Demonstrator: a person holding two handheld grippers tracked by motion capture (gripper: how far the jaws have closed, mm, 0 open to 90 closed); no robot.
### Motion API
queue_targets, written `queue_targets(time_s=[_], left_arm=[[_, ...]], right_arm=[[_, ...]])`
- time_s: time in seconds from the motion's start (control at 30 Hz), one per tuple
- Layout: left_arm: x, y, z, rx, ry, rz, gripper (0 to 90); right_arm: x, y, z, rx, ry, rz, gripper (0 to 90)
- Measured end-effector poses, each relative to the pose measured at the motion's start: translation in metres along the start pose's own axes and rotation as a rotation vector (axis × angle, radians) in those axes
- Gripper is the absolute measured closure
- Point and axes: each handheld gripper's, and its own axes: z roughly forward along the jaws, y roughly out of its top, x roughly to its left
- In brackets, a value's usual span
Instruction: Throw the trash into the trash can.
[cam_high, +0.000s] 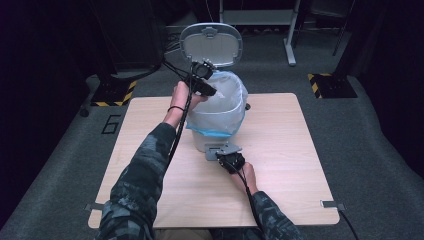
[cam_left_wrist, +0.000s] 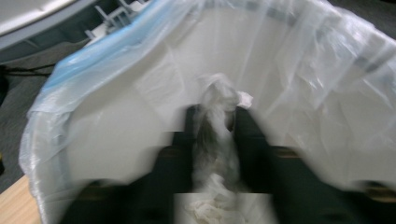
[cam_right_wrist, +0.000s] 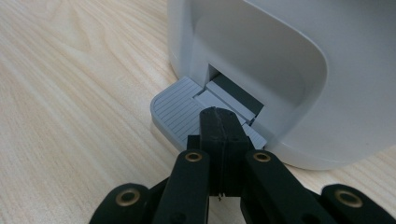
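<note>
Over the lined bin (cam_high: 217, 117), left gripper (cam_left_wrist: 215, 122) clamped on a crumpled white tissue (cam_left_wrist: 219, 100), poised above the clear bag (cam_left_wrist: 322, 60) for dropping in. Right of that, right gripper (cam_right_wrist: 219, 122), jaws pressed together and empty, bearing on the grey pedal (cam_right_wrist: 180, 109), presumably propping the lid (cam_high: 211, 44) up. Beneath, pale wood table (cam_high: 280, 165); around, grey carpet and dark surroundings.

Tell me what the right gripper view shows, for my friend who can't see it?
The right tongs, jaws shut together, press down on the grey ribbed pedal at the foot of a white bin. The bin stands on a light wooden table.
</note>
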Motion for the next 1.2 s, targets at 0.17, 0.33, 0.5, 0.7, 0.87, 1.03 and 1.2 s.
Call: queue_targets(time_s=[0.17,0.33,0.5,0.7,0.87,1.03,1.2], left_arm=[[-0.002,0.0,-0.01,-0.012,-0.018,0.006,26.6],[-0.001,-0.004,-0.024,-0.042,-0.028,0.005,21.6],[0.003,-0.011,-0.039,-0.079,-0.034,0.005,18.9],[0.007,-0.022,-0.057,-0.122,-0.027,0.003,16.7],[0.013,-0.036,-0.069,-0.132,-0.015,0.006,16.6],[0.022,-0.052,-0.081,-0.156,-0.004,-0.015,16.2],[0.029,-0.07,-0.09,-0.178,0.017,-0.04,15.8]], right_arm=[[0.0,0.0,0.0,0.0,0.0,0.001,90.0],[0.0,0.0,0.0,0.0,0.0,0.001,90.0],[-0.001,0.0,0.001,0.009,0.0,-0.016,90.0],[-0.001,0.0,0.001,0.011,-0.015,-0.012,90.0],[-0.001,0.0,0.001,0.015,0.0,-0.002,90.0],[-0.001,0.0,0.001,0.016,0.0,0.006,90.0],[-0.002,0.0,0.001,0.015,0.006,0.007,90.0]])
